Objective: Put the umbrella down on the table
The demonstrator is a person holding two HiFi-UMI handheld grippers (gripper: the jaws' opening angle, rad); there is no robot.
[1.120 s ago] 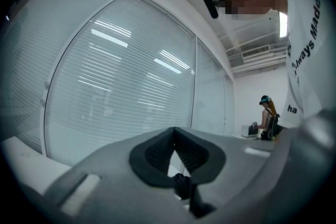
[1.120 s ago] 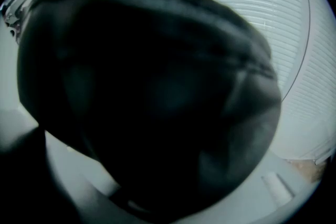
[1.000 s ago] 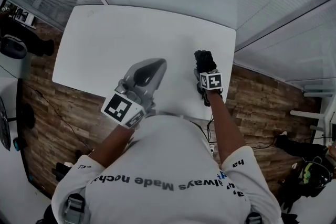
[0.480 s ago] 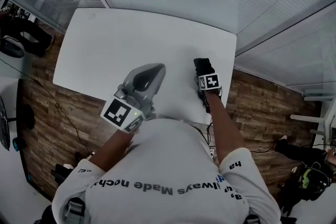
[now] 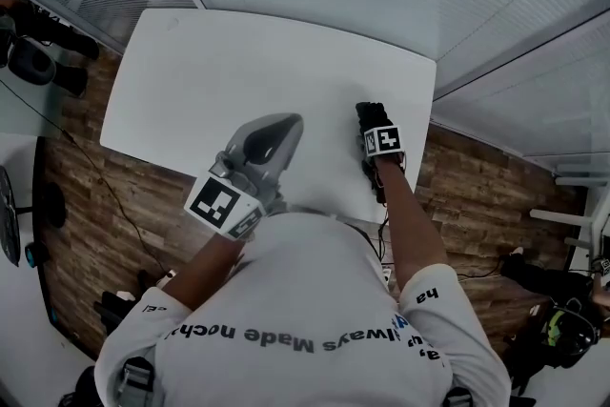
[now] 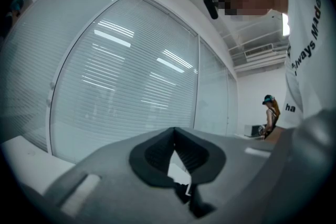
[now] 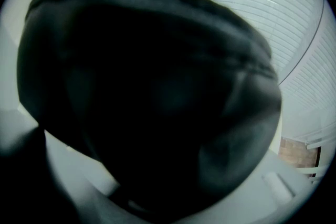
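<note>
Right gripper [image 5: 372, 125] clamped around the folded black umbrella [image 5: 370, 112], held over the white table [image 5: 210, 62] near its right front edge.
The jaws have just been opened slightly, with the bundle between them. The right gripper view is filled by the dark fabric, with the pale jaw bodies seen at the lower left and lower right. Contact between umbrella and tabletop cannot be told. The left gripper [image 5: 278, 127] is held over the table's near edge, left of the umbrella and apart from it, its jaws closed tip to tip with nothing between them.
</note>
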